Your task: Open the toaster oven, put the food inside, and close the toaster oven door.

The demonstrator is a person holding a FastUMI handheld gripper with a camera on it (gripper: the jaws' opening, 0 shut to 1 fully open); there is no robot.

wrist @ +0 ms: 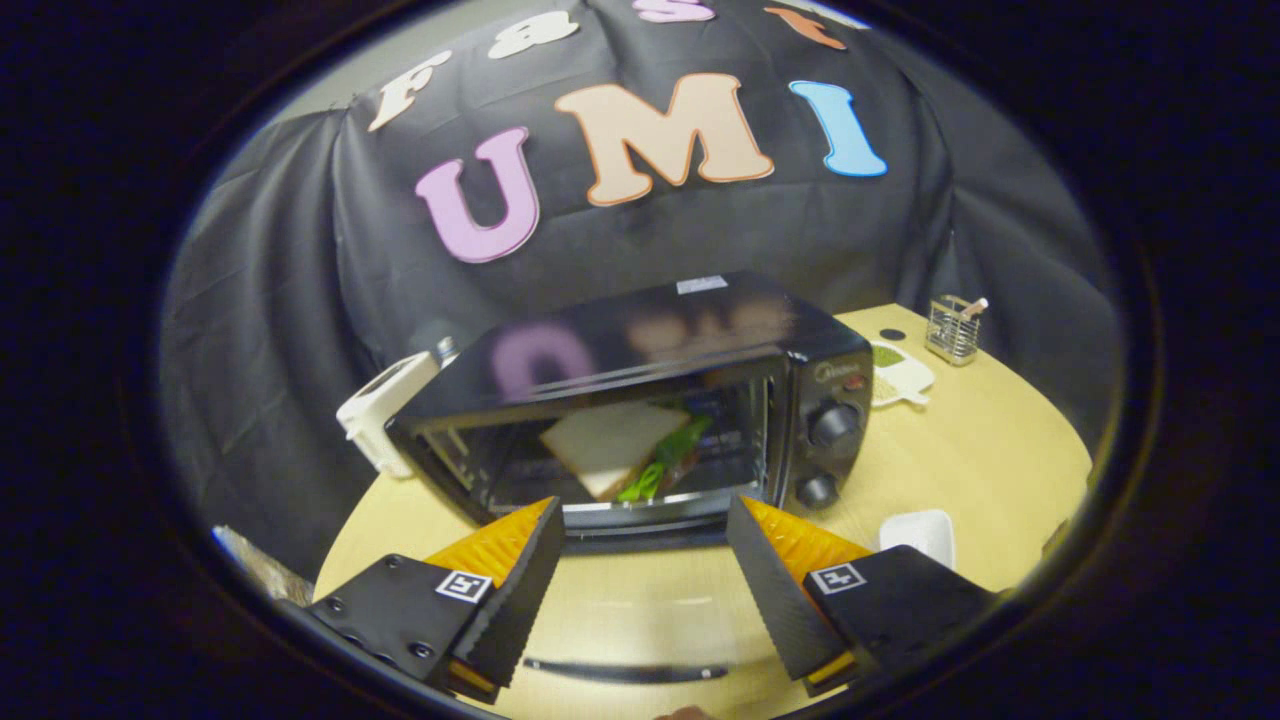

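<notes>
Claw (640, 590) is held wide open above the table (1000, 470), nothing gripped, its two fingers spread to either side of the toaster oven (650, 400), which stands just ahead of them. The food, a sandwich (610, 445) of white bread with green filling at its edge, is seen lying inside the oven cavity, tilted, toward the middle. The door appears dropped open: a dark curved strip low between the fingers, near the viewer, is taken to be the door handle (625, 671), with the pale sheen between it and the oven likely the glass lying flat, though this cannot be made out with certainty. The open, empty claw and its stance behind that handle are judged to suit the closing step, the food being already placed. Two knobs (832, 425) are noted on the oven's right panel. Beyond the oven a small wire basket (953, 330) and a white board (900, 378) sit on the table; a white dish (920, 535) lies just beside the right finger. A white object (385, 410) behind the oven's left corner is partly hidden and unidentified.
</notes>
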